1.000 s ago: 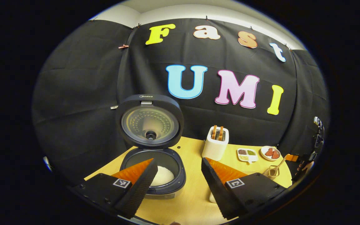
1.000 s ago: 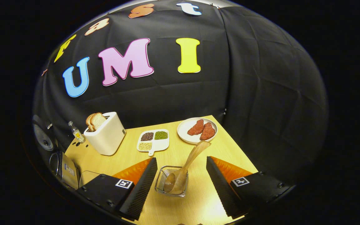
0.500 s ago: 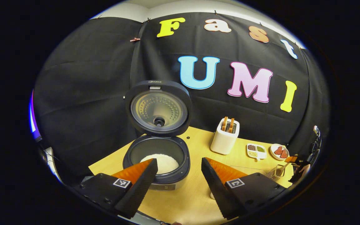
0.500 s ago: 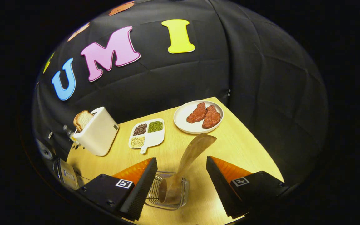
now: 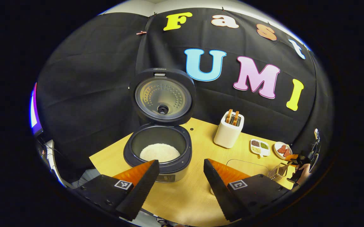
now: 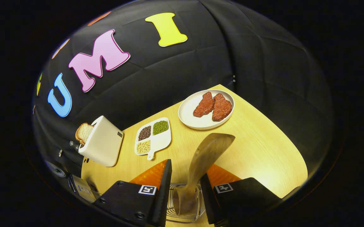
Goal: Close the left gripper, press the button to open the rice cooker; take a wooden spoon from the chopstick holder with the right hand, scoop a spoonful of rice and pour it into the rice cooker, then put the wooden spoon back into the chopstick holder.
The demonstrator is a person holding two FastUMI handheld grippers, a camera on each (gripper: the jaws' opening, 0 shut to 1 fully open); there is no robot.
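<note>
Your table (image 5: 197,195) carries the rice cooker (image 5: 158,154), its lid (image 5: 163,97) raised upright and white rice (image 5: 159,152) lying in the inner pot. Right of the cooker stand a white toaster (image 5: 228,134) with bread, a divided dish (image 6: 153,137) of beans and a plate (image 6: 205,121) with two red patties. Your left gripper (image 5: 182,176) hovers in front of the cooker, jaws spread wide and grasping nothing. Your right gripper (image 6: 185,176) sits over the wire chopstick holder (image 6: 185,206), jaws drawn in close on either side of the wooden spoon (image 6: 205,157); you cannot tell whether both fingers press it. The spoon stands in the holder, leaning right.
</note>
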